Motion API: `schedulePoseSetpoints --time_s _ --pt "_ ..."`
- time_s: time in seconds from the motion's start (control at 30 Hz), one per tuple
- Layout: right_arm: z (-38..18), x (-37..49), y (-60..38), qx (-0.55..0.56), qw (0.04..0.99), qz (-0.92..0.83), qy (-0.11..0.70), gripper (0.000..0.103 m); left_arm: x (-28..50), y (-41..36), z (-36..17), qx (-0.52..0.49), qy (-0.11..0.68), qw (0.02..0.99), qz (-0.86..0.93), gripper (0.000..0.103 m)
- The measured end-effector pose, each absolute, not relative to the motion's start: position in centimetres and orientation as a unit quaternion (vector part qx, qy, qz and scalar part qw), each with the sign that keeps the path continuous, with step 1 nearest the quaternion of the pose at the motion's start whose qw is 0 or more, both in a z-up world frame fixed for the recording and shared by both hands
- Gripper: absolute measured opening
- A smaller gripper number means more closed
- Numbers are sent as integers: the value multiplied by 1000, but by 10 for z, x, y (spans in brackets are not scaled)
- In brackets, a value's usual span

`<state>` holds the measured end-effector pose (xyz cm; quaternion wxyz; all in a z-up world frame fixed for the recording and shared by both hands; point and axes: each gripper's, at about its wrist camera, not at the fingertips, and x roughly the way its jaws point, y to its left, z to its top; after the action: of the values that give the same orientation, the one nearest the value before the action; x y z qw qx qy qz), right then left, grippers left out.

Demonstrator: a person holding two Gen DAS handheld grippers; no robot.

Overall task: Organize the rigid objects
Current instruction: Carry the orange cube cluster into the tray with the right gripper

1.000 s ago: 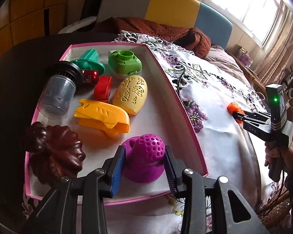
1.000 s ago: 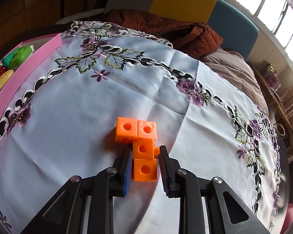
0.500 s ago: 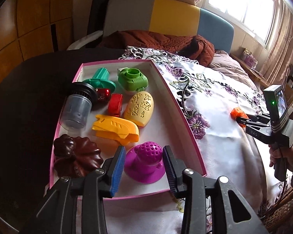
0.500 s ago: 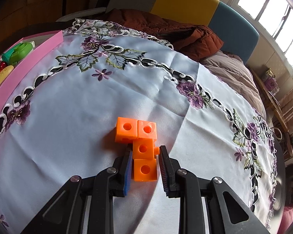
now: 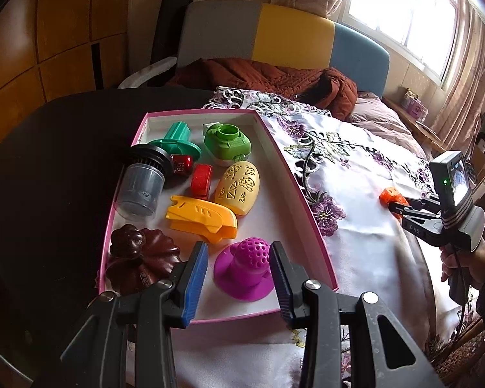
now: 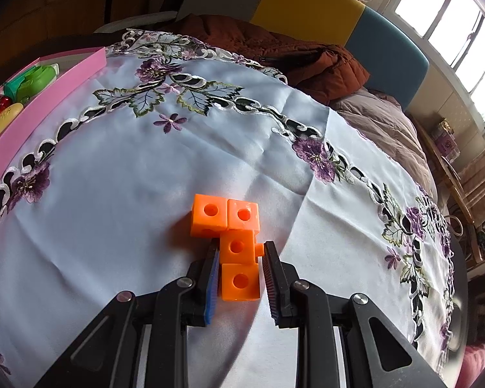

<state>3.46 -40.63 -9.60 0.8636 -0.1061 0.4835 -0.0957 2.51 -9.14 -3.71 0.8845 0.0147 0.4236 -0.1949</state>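
Right tongs (image 5: 393, 207), marked "DAS", grip orange cubes (image 6: 234, 242).

Pink-rimmed shallow box (image 5: 294, 174): one
Plastic toys inside the box: nine
Green ones (image 5: 227, 142): two
Red ones (image 5: 201, 179): two
Yellow ones (image 5: 201, 218): two
Orange holed cubes, joined (image 6: 239, 245), outside the box: four

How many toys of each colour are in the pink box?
In the pink box:
Green: 2, a spool-shaped toy and a round green toy
Red: 2, a shiny red toy and a red block
Yellow: 2, an oval shell and a flat yellow toy
Purple: 1, a dotted cone
Brown: 1, a pumpkin
Grey: 1, a cup
Total: 9
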Motion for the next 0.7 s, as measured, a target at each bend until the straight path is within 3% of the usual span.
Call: schedulePoseSetpoints --time_s 0.7 --pt "-89 38 -412 -69 858 -99 499 25 31 -11 -10 -48 388 912 -125 39"
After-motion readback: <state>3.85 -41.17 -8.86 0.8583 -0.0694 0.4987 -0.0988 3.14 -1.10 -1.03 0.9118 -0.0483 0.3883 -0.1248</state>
